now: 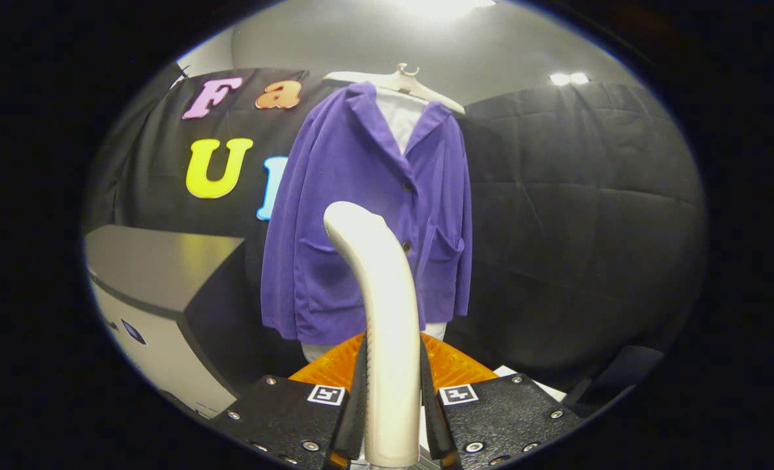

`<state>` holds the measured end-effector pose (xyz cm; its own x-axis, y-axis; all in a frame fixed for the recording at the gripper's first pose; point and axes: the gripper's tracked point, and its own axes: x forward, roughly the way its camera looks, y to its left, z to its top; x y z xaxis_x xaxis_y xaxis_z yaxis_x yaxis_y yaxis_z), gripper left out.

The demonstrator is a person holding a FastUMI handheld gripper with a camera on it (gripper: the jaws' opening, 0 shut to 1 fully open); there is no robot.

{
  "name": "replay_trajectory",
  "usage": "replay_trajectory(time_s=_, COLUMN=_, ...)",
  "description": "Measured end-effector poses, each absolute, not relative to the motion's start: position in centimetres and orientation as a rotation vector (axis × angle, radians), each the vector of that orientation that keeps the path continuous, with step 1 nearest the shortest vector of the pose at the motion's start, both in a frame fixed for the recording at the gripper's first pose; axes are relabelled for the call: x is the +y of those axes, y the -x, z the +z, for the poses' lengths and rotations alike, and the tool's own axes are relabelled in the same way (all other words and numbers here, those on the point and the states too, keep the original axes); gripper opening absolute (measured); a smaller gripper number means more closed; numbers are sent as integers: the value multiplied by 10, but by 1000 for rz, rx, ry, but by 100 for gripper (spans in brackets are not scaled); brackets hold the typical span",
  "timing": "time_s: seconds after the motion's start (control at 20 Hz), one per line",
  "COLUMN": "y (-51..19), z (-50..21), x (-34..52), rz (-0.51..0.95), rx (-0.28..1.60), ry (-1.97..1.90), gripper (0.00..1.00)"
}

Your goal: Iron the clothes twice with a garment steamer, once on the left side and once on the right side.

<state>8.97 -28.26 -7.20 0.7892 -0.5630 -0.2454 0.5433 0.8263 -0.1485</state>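
Steamer, a cream-white plastic garment steamer (387,339) with a curved neck, stands upright between the black gripper (392,398) fingers, and both fingers (357,398) press against its handle. Beyond its head hangs a purple buttoned jacket (361,215) with two front pockets, worn over a white shirt (399,117) on a pale hanger (403,81). Just behind the fingers lies an orange ridged surface (455,365). Off to the left stands a grey box-like table (165,281).
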Motion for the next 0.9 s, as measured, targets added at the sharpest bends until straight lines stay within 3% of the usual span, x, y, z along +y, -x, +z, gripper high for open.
replay_trajectory(time_s=0.35, y=-98, z=29, x=-306, rz=-663, rx=58, ry=76, gripper=38)
replay_trajectory(time_s=0.9, y=-135, z=110, x=-389, rz=-810, rx=-101, ry=102, gripper=38)
